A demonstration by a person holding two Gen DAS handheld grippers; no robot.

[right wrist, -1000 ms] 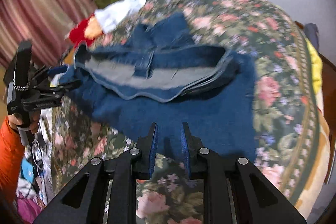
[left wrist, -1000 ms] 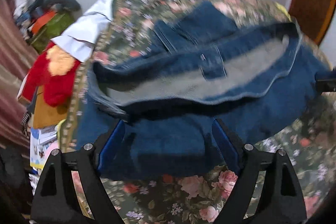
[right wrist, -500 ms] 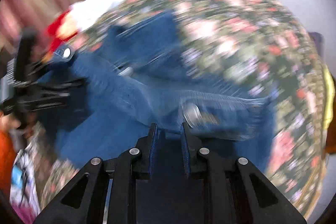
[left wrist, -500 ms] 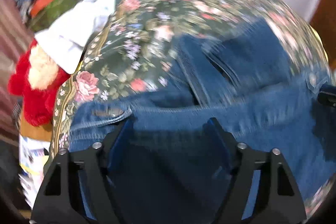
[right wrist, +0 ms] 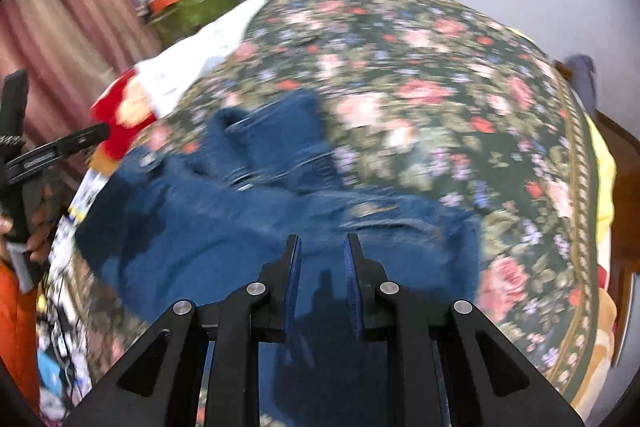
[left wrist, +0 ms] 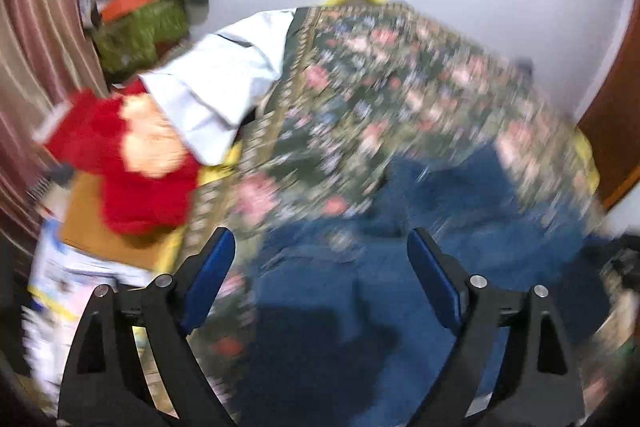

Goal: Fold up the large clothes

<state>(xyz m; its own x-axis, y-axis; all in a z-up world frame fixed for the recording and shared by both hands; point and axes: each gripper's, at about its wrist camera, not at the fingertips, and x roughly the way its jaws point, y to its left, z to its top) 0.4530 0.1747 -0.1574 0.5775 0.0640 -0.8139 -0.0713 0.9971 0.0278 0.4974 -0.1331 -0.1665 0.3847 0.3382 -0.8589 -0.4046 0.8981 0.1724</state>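
Since a second ago the near half of the denim garment (right wrist: 256, 227) has been carried over its far half, so the pale lining that lay open then is now covered, and both views have swung up to show more wall. The left tongs (left wrist: 320, 259) have just been opening and stand wide, nothing between the pads, hanging over the garment's near left part. The right tongs (right wrist: 320, 267) are narrow, nearly closed; dark denim lies right under them, but whether cloth is pinched I cannot tell, as the picture is smeared.

The garment lies on the near left part of the bed, on the floral bedspread (right wrist: 460, 75), with one piece, perhaps a sleeve, poking out toward the far side. One fold across looks done; I judge the stray piece has yet to be tucked in and at least one more fold made before the bundle is compact.

At the far left a green basket or bag (left wrist: 140, 35) holds a jumble of coloured items, too blurred to name. Nearer, a red plush toy (left wrist: 132, 163) and a white cloth (left wrist: 224, 83) lie just beside the bed's left edge.
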